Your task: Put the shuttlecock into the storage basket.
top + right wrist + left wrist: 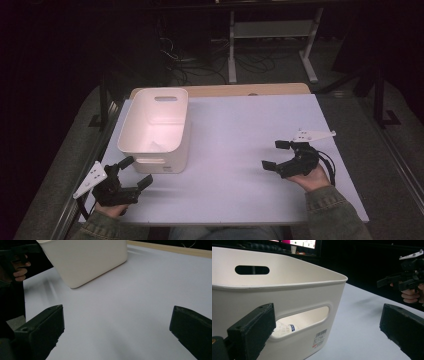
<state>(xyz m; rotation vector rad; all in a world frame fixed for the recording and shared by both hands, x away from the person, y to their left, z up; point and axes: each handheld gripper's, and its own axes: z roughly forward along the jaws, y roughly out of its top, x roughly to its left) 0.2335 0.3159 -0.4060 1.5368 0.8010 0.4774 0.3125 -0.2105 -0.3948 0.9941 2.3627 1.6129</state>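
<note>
Left hand-held gripper [129, 172]: jaws apart, empty | right hand-held gripper [276, 154]: jaws apart, empty | white bin [177, 107]: just ahead of left gripper, shuttlecock [284, 328] inside | progress: judged nearly complete, desk [240, 150] otherwise bare.

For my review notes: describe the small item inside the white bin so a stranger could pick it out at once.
Start at the white bin on the table's left half. Look through the handle slot in its near wall: a small white object with a blue band lies on the floor, the bin's sole visible content.
</note>
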